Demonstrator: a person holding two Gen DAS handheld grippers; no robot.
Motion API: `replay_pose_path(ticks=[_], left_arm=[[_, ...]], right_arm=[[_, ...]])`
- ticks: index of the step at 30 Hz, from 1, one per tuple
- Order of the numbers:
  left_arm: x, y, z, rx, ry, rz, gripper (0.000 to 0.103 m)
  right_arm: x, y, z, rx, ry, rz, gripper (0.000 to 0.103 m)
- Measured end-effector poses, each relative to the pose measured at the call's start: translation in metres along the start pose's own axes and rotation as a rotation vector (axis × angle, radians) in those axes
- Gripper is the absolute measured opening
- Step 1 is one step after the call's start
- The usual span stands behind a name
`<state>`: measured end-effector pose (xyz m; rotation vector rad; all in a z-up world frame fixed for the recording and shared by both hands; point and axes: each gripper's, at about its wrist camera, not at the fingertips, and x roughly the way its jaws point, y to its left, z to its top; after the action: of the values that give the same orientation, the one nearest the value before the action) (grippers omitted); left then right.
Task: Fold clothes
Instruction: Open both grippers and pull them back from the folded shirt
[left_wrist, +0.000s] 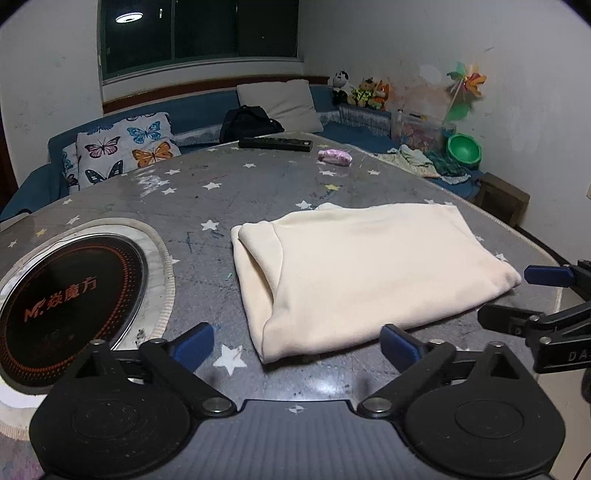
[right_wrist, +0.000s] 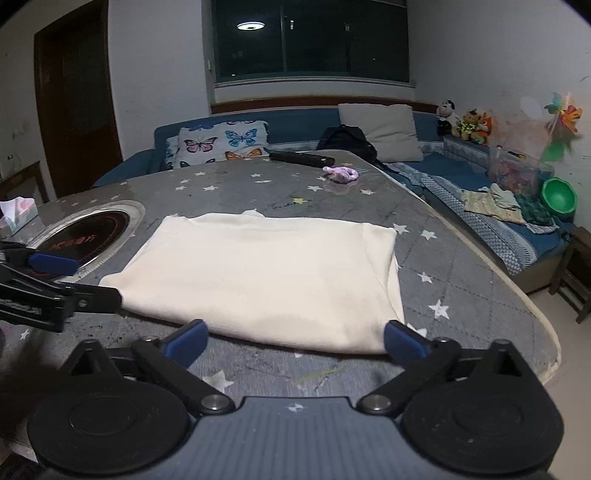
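Here a cream-coloured folded garment of soft fabric (left_wrist: 364, 275) is seen lying flat on a grey star-patterned tabletop (left_wrist: 229, 184), with its folded edges turned toward the near side. The left gripper (left_wrist: 297, 345) is held low over the near edge of the table, its blue-tipped fingers (left_wrist: 194, 345) spread wide apart with nothing between them; the near left corner of the garment lies just beyond the gap. The right gripper (right_wrist: 295, 338) is likewise held with its fingers parted and empty, the near edge of the garment (right_wrist: 258, 273) lying just ahead of them and its near right corner just beside the right fingertip. Each gripper is caught at the edge of the other's view, close to a side of the cloth. A round black induction hob set into the table (left_wrist: 70, 295) is seen to the left of the garment, apart from it. Farther back on the table, a long black remote-like bar (left_wrist: 275, 143) and a small pink crumpled item (left_wrist: 335, 156) are found, well apart from the garment. Behind the table a blue sofa (right_wrist: 295, 122) bears a butterfly-printed cushion (left_wrist: 123, 147).
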<state>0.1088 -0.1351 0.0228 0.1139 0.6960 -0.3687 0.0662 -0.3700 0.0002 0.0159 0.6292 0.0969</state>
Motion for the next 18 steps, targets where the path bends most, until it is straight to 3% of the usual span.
replay_pose_path(ticks=[18], left_arm=[[-0.030,0.003,-0.025,-0.008,-0.009,0.022,0.103]], right_arm=[[-0.016,0.016,-0.015,0.063,0.012,-0.103,0.103]])
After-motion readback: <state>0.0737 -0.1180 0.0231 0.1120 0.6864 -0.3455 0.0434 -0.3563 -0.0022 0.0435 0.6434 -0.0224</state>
